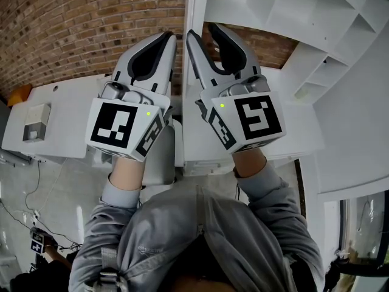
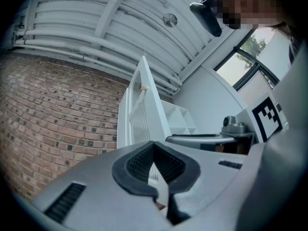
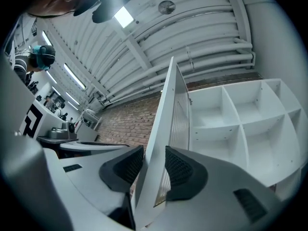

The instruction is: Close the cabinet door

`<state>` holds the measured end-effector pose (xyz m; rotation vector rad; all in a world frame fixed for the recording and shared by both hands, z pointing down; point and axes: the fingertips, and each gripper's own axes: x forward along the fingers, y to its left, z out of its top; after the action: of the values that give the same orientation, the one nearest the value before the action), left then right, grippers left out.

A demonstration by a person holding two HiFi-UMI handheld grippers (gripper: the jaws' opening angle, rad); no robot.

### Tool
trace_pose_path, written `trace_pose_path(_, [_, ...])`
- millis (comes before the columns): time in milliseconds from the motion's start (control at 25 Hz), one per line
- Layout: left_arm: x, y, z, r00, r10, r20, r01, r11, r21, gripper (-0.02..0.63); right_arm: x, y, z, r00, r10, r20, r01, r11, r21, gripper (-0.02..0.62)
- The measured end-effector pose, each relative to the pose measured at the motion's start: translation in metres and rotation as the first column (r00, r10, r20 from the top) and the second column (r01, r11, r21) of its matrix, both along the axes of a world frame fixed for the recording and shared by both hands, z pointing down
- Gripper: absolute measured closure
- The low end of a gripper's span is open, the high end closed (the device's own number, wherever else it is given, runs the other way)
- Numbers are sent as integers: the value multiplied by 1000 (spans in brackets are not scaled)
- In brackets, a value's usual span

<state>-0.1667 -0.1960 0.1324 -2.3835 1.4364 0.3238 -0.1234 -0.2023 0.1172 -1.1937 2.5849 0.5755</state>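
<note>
While the white slatted cabinet door (image 3: 166, 129) stands open, out from the white shelves (image 3: 240, 124), the right gripper (image 3: 154, 165) straddles its edge, jaws spread. The left gripper (image 2: 154, 162) is pressed together, empty. Closing likely needs a sideways push.

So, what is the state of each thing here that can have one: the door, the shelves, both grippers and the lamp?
White cabinet door: open, standing edge-on.
White shelf cabinet: uncovered, nothing visible in its compartments.
Right gripper: fingers apart, door edge between them.
Left gripper: fingers together, empty.
Ceiling lamp: lit.
</note>
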Motion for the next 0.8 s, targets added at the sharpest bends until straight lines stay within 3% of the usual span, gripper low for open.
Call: trace_pose_path(800, [-4, -10, 7, 1000, -5, -3, 5, 1000, -19, 600, -12, -17, -7, 1000, 6, 14, -5, 1000, -10, 432])
